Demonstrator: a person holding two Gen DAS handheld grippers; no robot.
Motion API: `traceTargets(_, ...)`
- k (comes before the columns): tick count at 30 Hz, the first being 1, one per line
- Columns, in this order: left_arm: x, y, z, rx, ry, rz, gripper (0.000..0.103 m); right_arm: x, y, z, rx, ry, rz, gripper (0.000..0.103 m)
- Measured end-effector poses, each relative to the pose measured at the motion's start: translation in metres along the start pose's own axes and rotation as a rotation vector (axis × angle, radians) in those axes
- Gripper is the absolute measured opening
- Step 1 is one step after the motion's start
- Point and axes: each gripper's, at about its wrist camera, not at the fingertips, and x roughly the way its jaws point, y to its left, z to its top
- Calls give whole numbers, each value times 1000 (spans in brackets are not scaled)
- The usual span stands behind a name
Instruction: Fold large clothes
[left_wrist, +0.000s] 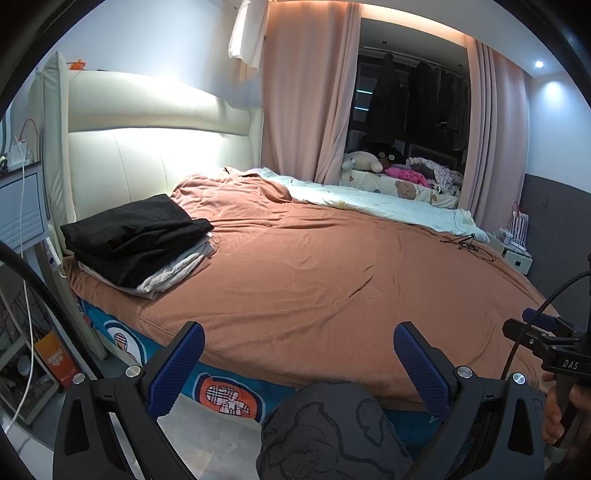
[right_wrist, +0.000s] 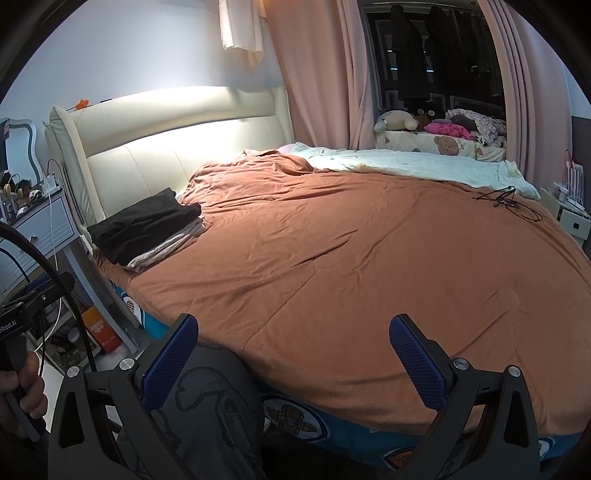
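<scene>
Rust-orange bedspread (right_wrist: 351, 258), folded clothes stack (left_wrist: 136, 243) near cream headboard (left_wrist: 147, 147) — pink curtains (left_wrist: 306, 92)

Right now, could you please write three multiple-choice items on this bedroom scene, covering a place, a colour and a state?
1. Where is the folded stack of black and white clothes?
A. bed corner by the cream padded headboard
B. floor
C. window ledge

2. What colour is the large fuzzy blanket covering the bed?
A. green
B. rust-orange
C. grey

3. How are the left claw and right claw?
A. both open and empty
B. both shut on cloth
C. one gripping the blanket

Answers: 1 A, the stack lies beside the headboard; 2 B, orange-brown fabric; 3 A, blue pads spread apart, nothing between.
</scene>
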Motion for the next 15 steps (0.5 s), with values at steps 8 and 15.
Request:
traceTargets(8, -2, 1, 5, 5, -8, -2, 103, -3, -5, 1, 4, -7, 4, 103)
traceTargets(15, -3, 1, 7, 5, -14, -3, 103, -6, -11, 2, 7, -11, 0, 103)
